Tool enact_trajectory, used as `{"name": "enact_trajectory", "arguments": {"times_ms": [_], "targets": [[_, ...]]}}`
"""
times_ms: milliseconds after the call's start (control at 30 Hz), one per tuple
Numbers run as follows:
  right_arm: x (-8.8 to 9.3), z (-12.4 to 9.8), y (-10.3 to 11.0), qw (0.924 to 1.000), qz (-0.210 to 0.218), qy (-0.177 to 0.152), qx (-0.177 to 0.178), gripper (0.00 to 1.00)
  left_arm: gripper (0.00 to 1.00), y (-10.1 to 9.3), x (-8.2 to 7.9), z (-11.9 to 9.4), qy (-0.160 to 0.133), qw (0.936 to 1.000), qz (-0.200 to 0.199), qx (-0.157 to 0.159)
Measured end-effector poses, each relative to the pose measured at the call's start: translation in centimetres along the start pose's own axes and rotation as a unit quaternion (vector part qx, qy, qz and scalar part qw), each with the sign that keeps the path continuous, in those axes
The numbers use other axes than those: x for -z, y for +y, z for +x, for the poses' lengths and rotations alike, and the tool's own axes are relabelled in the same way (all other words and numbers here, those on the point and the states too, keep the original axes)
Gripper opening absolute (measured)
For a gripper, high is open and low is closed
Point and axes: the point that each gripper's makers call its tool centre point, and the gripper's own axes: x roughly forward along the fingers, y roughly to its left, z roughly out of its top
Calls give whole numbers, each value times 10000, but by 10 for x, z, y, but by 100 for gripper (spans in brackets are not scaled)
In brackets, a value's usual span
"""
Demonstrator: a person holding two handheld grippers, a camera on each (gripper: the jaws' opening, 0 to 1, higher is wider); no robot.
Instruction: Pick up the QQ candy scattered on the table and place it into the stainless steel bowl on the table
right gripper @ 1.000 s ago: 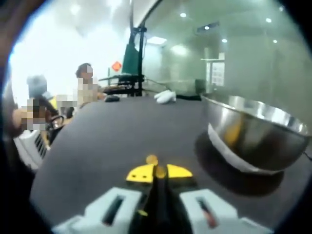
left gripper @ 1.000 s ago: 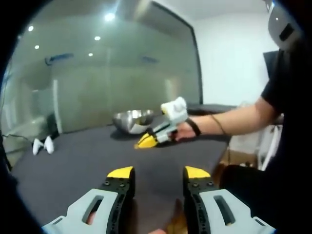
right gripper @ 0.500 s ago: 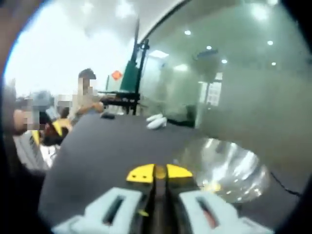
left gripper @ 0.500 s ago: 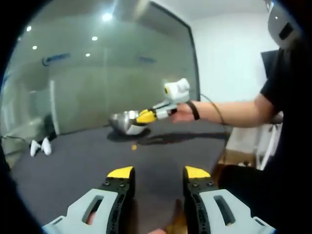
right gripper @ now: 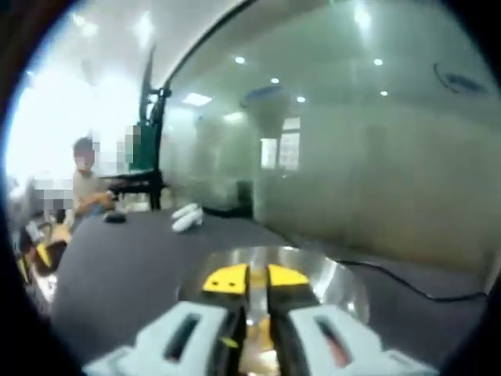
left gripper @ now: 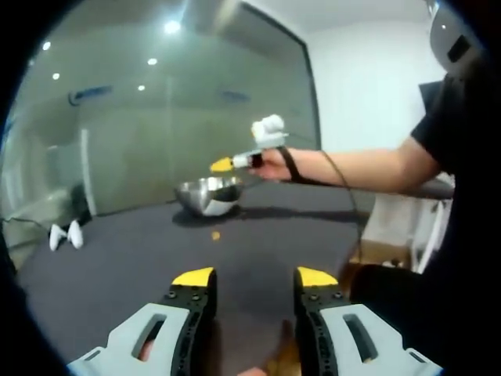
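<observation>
Right claw [left gripper: 221, 164]: carried up from the worktop [left gripper: 141, 258] within the last second and now held in the air directly above the stainless steel bowl [left gripper: 210, 194], as seen in the left gripper view; in the right gripper view the bowl's rim [right gripper: 329, 274] is seen spread beneath and around the yellow tips [right gripper: 255, 277]; half a second ago the bowl lay ahead and to one side, now it is centred under the claw.

Jaw state, right: a narrow slit is now shown between the tips, where a second ago they were pressed together on a yellow candy; whether a candy is held there at present cannot be told, the gap being dark and blurred; the slit is judged to mark a release into the bowl, begun or just done.

Bowl contents: yellowish glints are seen low between the jaws; candy or reflection cannot be told.

QQ candy [left gripper: 215, 235]: one small yellow piece is left on the worktop, near the middle, between the bowl and the left claw, well apart from both.

Left claw [left gripper: 255, 277]: held low over the near edge of the worktop, unchanged across the second; jaws wide apart, nothing between them.

Meaning for the task: one delivery is judged close to complete; at least one piece remains to be collected.

Background: a person is seated beyond the far edge.
</observation>
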Motion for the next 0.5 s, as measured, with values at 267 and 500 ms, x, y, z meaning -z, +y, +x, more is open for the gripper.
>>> {"name": "enact_trajectory", "arguments": {"times_ms": [267, 500], "targets": [[6, -3, 1, 9999, 50, 64, -66, 15, 41, 1, 1, -1, 15, 10000, -2, -22], [1, -12, 4, 9999, 50, -71, -87, 15, 41, -2, -1, -1, -10, 10000, 18, 10]]}}
